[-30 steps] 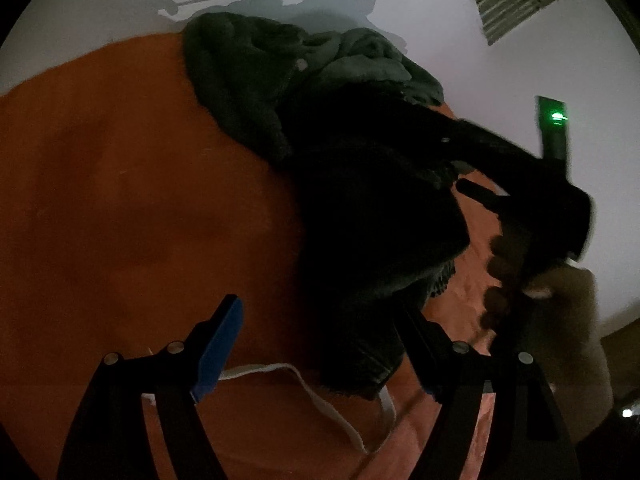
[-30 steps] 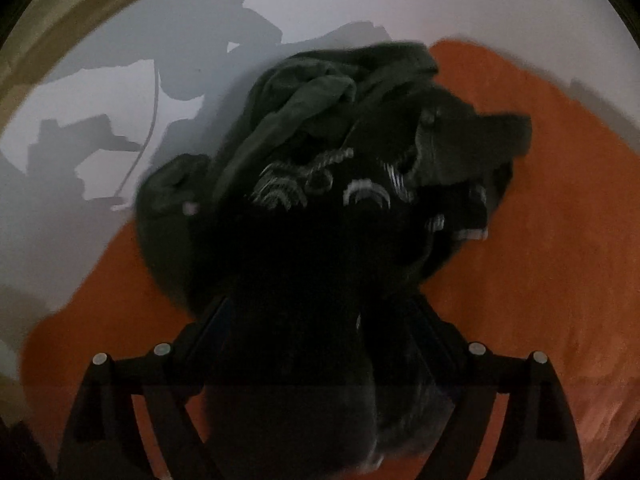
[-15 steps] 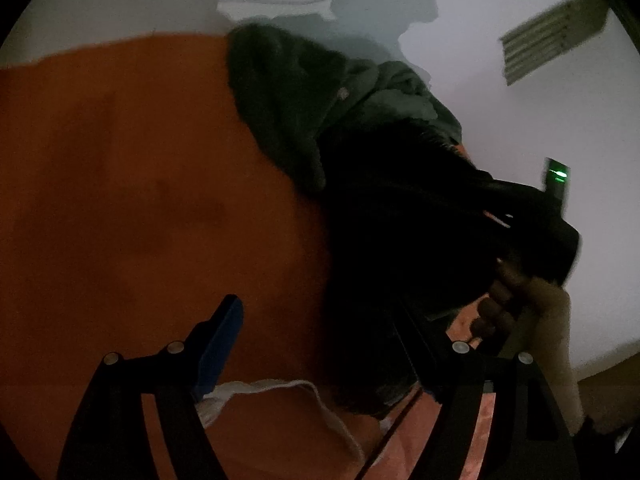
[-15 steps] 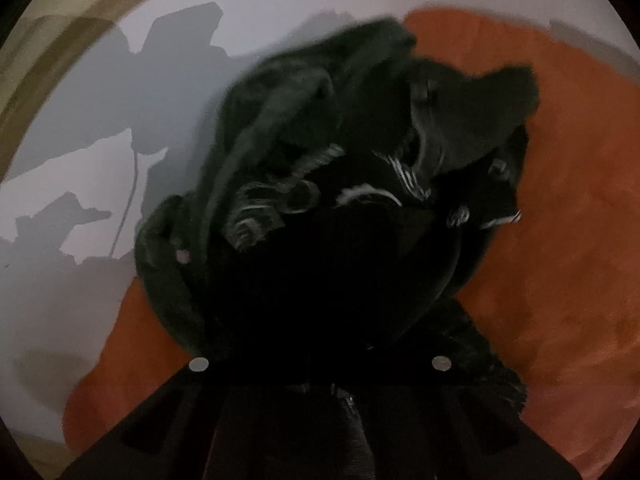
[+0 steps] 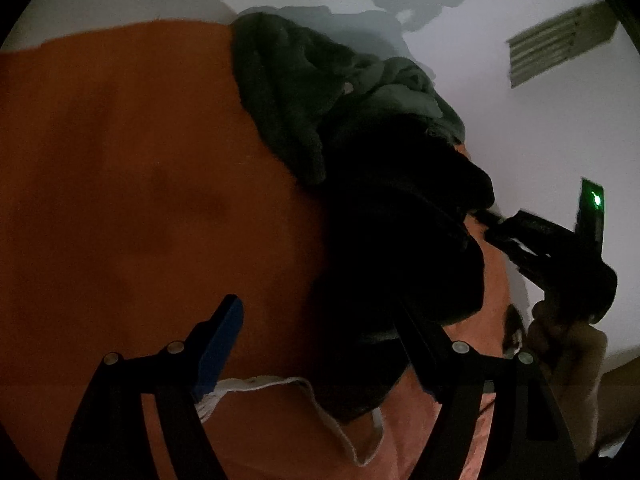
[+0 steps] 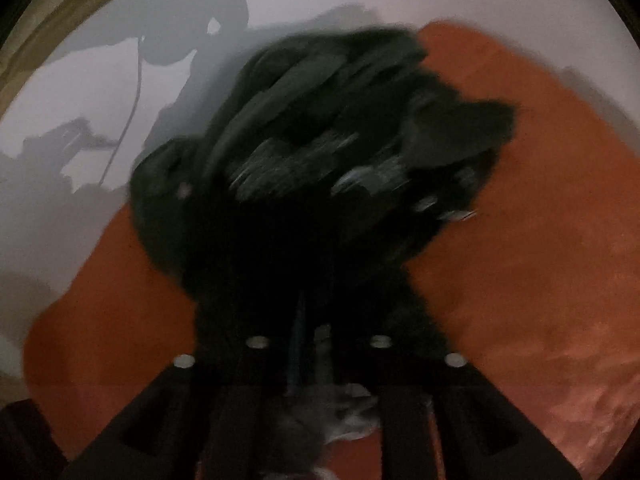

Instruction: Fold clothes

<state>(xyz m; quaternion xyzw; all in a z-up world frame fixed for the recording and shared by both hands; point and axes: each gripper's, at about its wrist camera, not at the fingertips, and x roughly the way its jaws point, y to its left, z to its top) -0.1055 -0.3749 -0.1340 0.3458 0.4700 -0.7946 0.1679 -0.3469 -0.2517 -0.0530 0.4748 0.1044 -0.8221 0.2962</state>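
A heap of dark clothes lies on an orange bed cover point(image 5: 120, 184): a grey-green fleece point(image 5: 304, 92) at the back and a black garment point(image 5: 400, 232) in front. My left gripper point(image 5: 320, 320) is open, its blue-padded finger point(image 5: 218, 340) over the cover and the other finger against the black garment's edge. In the left wrist view my right gripper point(image 5: 496, 232) pinches the black garment from the right, held by a hand point(image 5: 568, 340). The right wrist view is blurred; the right gripper point(image 6: 316, 320) is shut on the black garment point(image 6: 320, 220), fingers close together.
A white drawstring point(image 5: 312, 392) trails over the cover near my left gripper. Pale wall point(image 5: 520, 128) with a vent point(image 5: 560, 48) stands behind the bed. A cable point(image 6: 132, 112) hangs on the wall in the right wrist view. Open orange cover point(image 6: 540, 240) lies right of the heap.
My right gripper has gone from open around the black garment to shut on it and is moving, blurring its view. The left gripper has shifted, the heap now sitting further right.
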